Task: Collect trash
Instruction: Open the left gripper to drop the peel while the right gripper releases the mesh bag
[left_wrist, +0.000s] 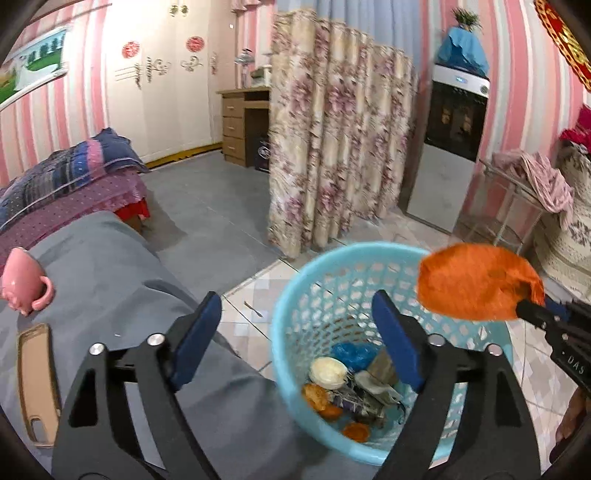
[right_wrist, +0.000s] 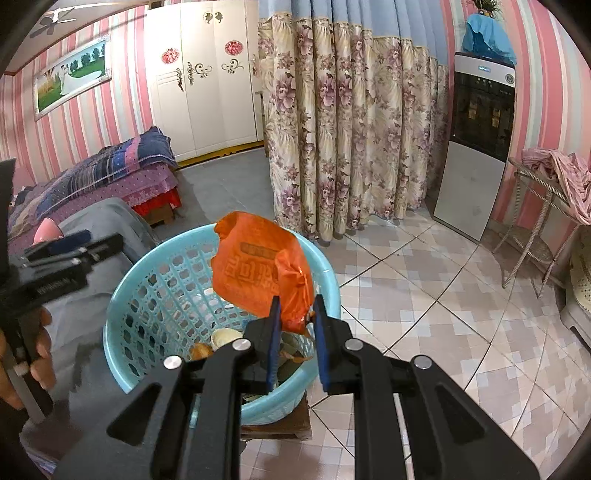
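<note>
basket (right_wrist: 122, 295) blue, trash at its bottom, beside grey-covered surface (left_wrist: 110, 266) | orange bag (right_wrist: 258, 273) above basket's right rim, clamped in right gripper (right_wrist: 295, 325) | left gripper (left_wrist: 295, 332) spread apart, empty, over basket | step: binning | next: likely release bag over opening
</note>
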